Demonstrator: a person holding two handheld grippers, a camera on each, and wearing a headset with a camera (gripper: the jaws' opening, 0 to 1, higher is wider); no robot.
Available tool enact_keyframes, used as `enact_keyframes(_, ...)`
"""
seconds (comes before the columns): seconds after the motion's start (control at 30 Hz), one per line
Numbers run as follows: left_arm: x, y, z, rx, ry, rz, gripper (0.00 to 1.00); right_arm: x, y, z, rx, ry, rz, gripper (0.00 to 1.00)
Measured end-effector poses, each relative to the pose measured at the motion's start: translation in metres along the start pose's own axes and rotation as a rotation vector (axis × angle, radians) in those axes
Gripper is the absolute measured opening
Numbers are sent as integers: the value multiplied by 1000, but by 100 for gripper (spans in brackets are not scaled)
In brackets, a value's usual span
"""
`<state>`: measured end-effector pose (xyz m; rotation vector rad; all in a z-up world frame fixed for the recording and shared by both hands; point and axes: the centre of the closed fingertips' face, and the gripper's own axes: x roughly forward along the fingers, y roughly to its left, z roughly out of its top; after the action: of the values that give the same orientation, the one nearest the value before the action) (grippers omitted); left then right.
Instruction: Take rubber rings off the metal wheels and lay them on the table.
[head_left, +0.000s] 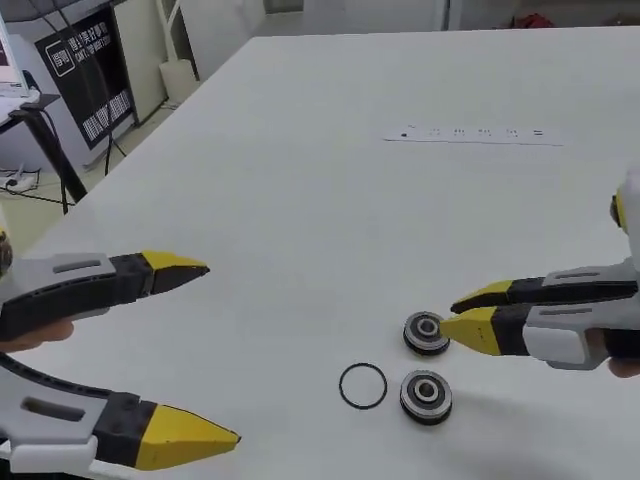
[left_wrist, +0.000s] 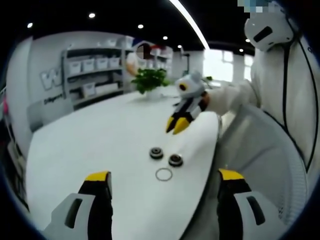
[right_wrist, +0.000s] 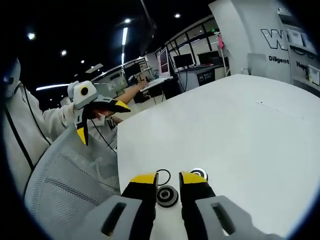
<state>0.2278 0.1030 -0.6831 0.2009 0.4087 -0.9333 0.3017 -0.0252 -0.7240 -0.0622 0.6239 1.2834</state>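
One ring (head_left: 362, 386) lies loose — right tool (head_left: 450, 312) at far wheel (head_left: 425, 333).

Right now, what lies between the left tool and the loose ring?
Only bare table separates the left tool and the loose ring, in head and left gripper views.

On the table (head_left: 300, 180) the far wheel (head_left: 427, 333) lies close behind the near wheel (head_left: 426, 395). A loose ring (head_left: 362, 386) lies flat just left of the near wheel. The right gripper (head_left: 450, 314) reaches in from the right, just beside the far wheel. The left gripper (head_left: 220, 352) is well apart at the left. A paper strip (head_left: 475, 135) lies farther back.
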Motion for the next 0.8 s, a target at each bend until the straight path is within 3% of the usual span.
enact_keyframes(0.3,4,-2,17,41,0,-19,87,-15,-7,-13,17,-28,-29,16)
enact_keyframes(0.6,15,-7,32,85,20,-57,87,-15,-8,-27,36,-41,-27,17)
enact_keyframes(0.8,27,-24,60,154,-3,-125,88,-13,-8,-39,50,-34,-22,18)
